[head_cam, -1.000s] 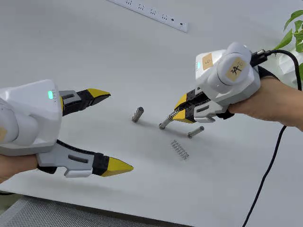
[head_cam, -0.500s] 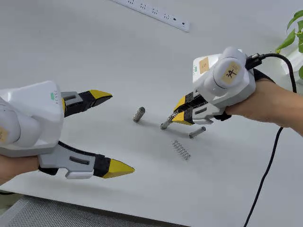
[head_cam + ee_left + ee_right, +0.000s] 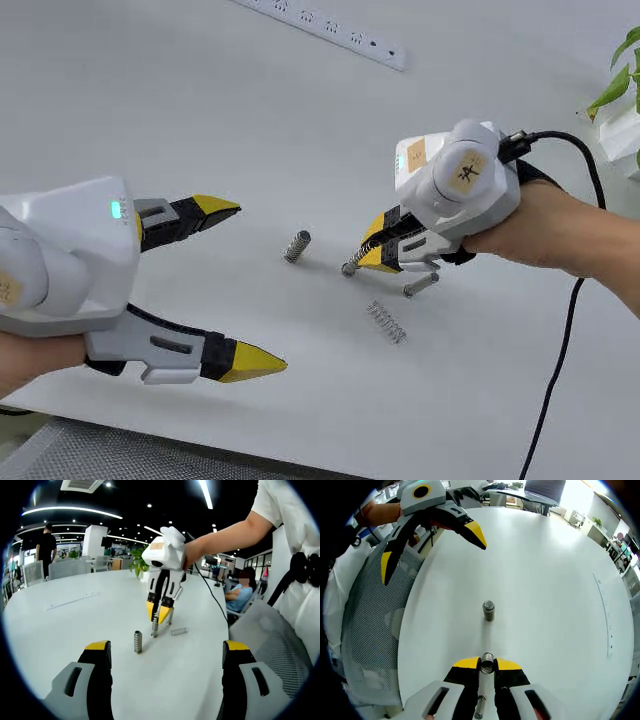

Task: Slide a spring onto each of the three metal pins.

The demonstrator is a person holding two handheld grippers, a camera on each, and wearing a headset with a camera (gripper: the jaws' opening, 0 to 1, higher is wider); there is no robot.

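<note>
Right gripper (image 3: 372, 248) jaws clamped on spring (image 3: 487, 662) threaded on tilted pin (image 3: 348, 268), just right of upright sprung pin (image 3: 297, 245). Left gripper (image 3: 257, 286) jaws wide apart, well left of it. Loose spring (image 3: 385, 321) near, right.

Left gripper (image 3: 255, 287): is being held level, well to the left of the pin (image 3: 350, 266), with its jaws spread wide and nothing between them.
Right gripper (image 3: 368, 252): is being tilted down from the right of the pin, with its jaws closed on the pin.
Right hand (image 3: 545, 225): is being wrapped around the gripper's rear, right of the pin, with the forearm extended behind it.
Left hand (image 3: 30, 362): is being largely hidden under its gripper, far left of the pin.
</note>
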